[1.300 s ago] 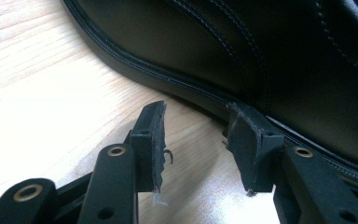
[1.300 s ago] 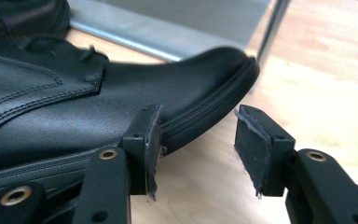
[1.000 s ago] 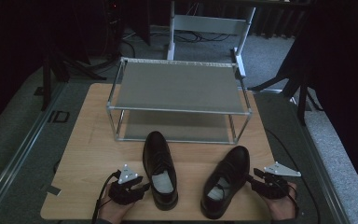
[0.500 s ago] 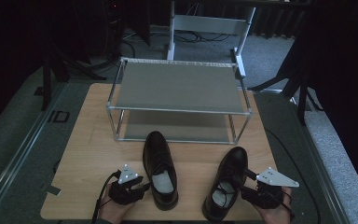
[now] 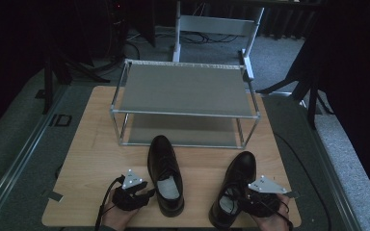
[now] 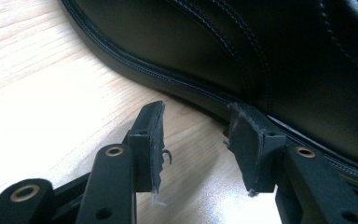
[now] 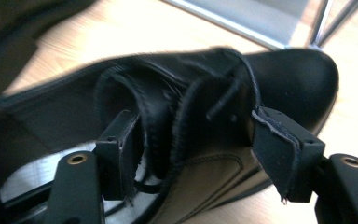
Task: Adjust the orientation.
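Gleaming black leather shoes (image 5: 165,174) lying laced on wood table (image 5: 91,154)

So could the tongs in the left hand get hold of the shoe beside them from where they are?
Probably yes. The left tongs stand open right beside that shoe, one tip close against its sole edge, with bare table and nothing else between them.
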`<state>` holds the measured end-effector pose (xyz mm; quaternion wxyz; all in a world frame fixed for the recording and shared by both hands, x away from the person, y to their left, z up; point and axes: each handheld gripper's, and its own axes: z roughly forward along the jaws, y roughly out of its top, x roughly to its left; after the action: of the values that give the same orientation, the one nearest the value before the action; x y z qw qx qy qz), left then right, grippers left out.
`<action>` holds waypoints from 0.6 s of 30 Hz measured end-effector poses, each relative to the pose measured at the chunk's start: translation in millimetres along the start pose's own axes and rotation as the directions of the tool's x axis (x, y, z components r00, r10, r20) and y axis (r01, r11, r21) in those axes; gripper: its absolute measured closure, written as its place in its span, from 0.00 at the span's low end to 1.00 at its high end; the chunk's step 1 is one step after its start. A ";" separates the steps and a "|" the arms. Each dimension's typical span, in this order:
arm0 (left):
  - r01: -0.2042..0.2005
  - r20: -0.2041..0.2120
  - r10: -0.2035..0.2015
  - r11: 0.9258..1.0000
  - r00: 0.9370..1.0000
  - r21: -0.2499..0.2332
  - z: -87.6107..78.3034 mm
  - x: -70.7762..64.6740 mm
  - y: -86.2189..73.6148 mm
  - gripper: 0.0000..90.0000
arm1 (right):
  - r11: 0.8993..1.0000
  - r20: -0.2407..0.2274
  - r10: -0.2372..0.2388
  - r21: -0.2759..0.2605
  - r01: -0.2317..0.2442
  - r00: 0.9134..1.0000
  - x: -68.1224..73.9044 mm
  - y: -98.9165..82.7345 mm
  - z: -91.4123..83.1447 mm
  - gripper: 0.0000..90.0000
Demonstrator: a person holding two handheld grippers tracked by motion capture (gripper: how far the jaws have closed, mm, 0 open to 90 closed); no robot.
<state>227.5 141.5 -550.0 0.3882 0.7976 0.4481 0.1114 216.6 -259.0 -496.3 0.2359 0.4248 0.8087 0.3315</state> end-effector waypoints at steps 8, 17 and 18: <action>0.013 0.022 -0.013 1.000 1.000 0.005 0.5 2.9 0.4 0.62 | 0.998 0.044 0.049 -0.031 -0.047 0.998 3.2 1.4 2.2 0.57; 0.013 0.100 -0.015 1.000 0.995 0.023 4.3 8.2 4.4 0.67 | 0.996 0.104 0.021 -0.089 -0.012 0.994 8.0 8.2 -2.2 0.75; 0.006 0.100 -0.009 1.000 0.995 0.022 5.1 7.3 5.0 0.67 | 0.996 0.116 0.014 -0.094 -0.003 0.993 8.8 9.2 -2.3 0.76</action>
<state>237.5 143.3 -551.1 0.4022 0.8045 0.4321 0.0650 215.3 -248.5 -488.8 0.3010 0.4353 0.7753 0.3446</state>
